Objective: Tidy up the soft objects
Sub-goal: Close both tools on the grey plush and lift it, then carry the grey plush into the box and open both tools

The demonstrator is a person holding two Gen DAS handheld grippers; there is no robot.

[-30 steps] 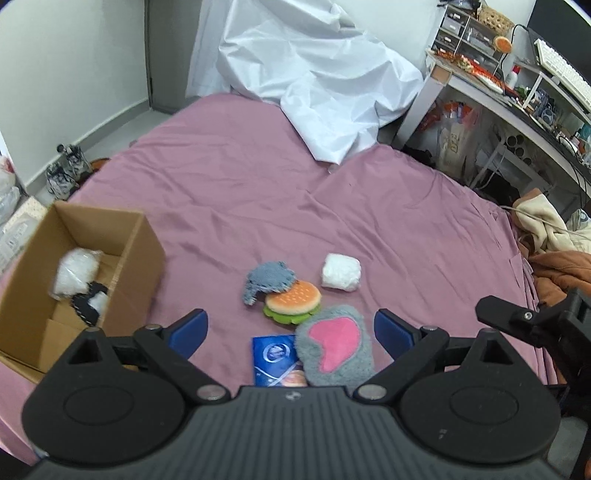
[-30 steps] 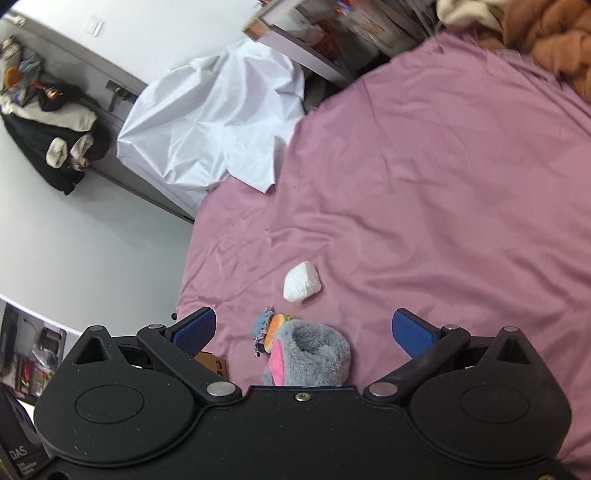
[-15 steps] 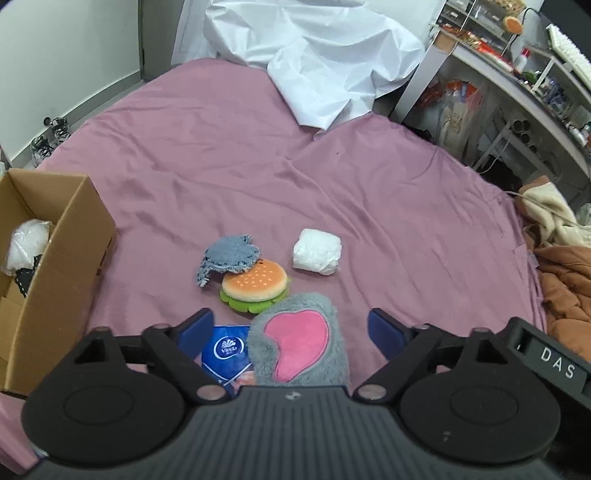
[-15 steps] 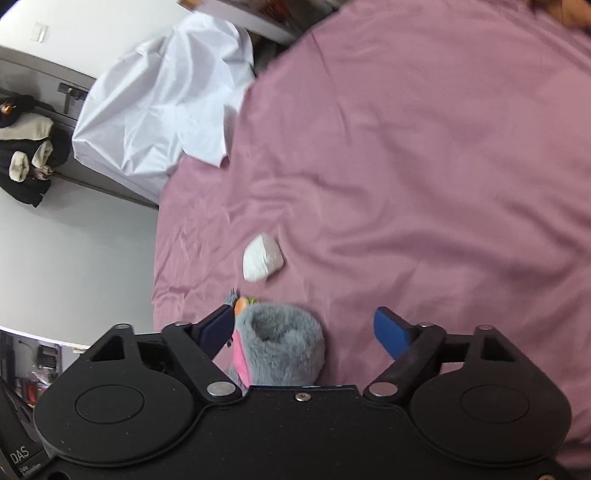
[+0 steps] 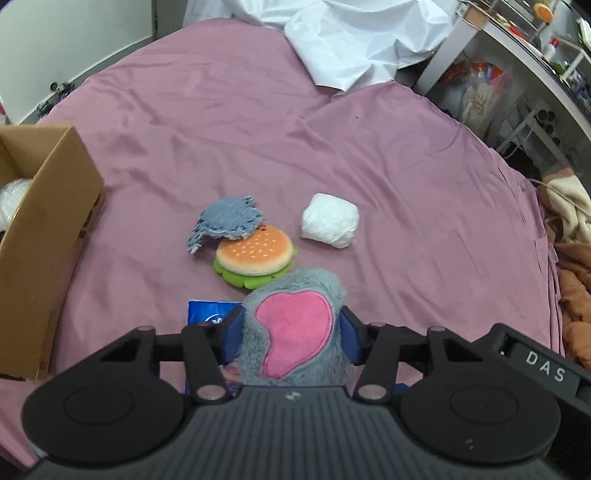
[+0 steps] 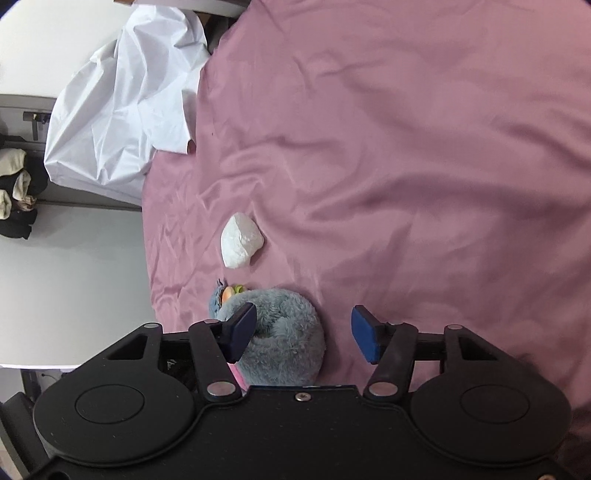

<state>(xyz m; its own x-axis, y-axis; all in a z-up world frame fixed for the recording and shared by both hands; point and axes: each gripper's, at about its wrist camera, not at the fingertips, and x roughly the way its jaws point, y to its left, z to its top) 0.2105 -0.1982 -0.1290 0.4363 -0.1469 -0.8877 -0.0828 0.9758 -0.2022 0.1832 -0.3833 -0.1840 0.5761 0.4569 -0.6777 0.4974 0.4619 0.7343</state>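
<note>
A grey fluffy plush (image 5: pixel 295 332) with a pink patch stands on the mauve bedsheet (image 5: pixel 406 177). My left gripper (image 5: pixel 291 330) is closing on it, and both blue pads touch its furry sides. In the right wrist view the same plush (image 6: pixel 288 343) lies between the closing jaws of my right gripper (image 6: pixel 303 332). There the left pad overlaps the fur, while the right pad (image 6: pixel 365 338) stands apart from it. Beyond the plush lie a burger toy (image 5: pixel 255 254), a blue-grey knitted piece (image 5: pixel 227 221) and a white wrapped bundle (image 5: pixel 330 220).
An open cardboard box (image 5: pixel 48 221) with a white item inside stands at the left. A blue tissue packet (image 5: pixel 207 314) lies under my left finger. A crumpled white sheet (image 5: pixel 351 33) covers the bed's far end. Shelves and clothes crowd the right side.
Both grippers have sunk toward the grey plush and their jaws have narrowed. The left pads have come in against its sides. The right view has rolled.
</note>
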